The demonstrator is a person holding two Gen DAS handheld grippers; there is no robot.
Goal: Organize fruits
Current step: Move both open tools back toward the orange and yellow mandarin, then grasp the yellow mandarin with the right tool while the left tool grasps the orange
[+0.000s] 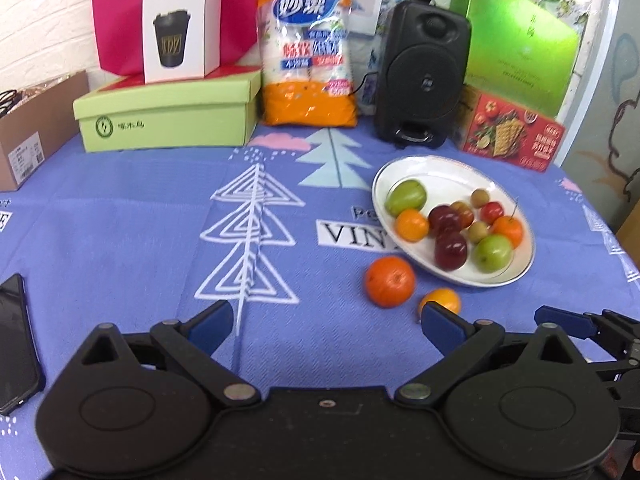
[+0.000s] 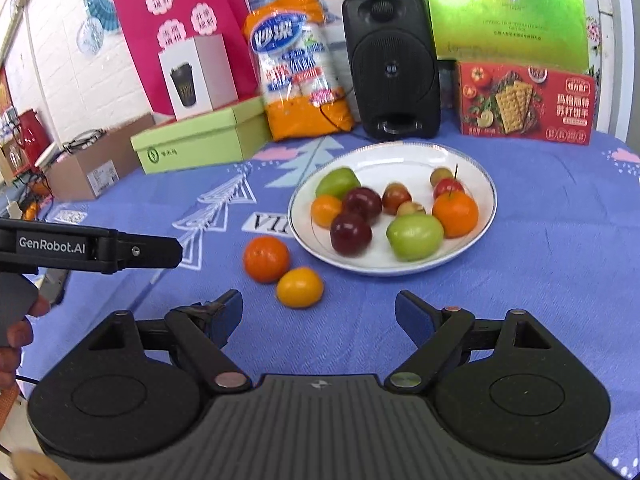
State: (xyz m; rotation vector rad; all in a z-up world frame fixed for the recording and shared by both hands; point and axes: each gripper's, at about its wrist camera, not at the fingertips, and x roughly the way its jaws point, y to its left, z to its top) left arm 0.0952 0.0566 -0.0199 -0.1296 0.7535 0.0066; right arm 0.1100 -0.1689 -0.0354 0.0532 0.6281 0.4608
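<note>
A white plate point(image 1: 430, 170) point(image 2: 476, 174) on the blue cloth holds several small fruits: green, dark red, orange and tan ones. Two fruits lie on the cloth by its near-left rim: an orange tangerine point(image 1: 389, 281) point(image 2: 266, 259) and a smaller yellow-orange fruit point(image 1: 441, 300) point(image 2: 299, 287). My left gripper point(image 1: 326, 322) stands open over the cloth, its right finger just in front of the yellow-orange fruit, nothing between the fingers. My right gripper point(image 2: 319, 316) is open too, empty, just short of the yellow-orange fruit. The left gripper's arm point(image 2: 92, 249) shows at the left of the right wrist view.
Along the back stand a green shoebox point(image 1: 168, 114), a white cup box point(image 1: 182, 26), an orange bag of paper cups point(image 1: 308, 48), a black speaker point(image 1: 422, 68), a red cracker box point(image 1: 512, 132) and a green box point(image 1: 516, 44). A phone point(image 1: 16, 344) lies near left. A hand point(image 2: 16, 340) holds the left gripper.
</note>
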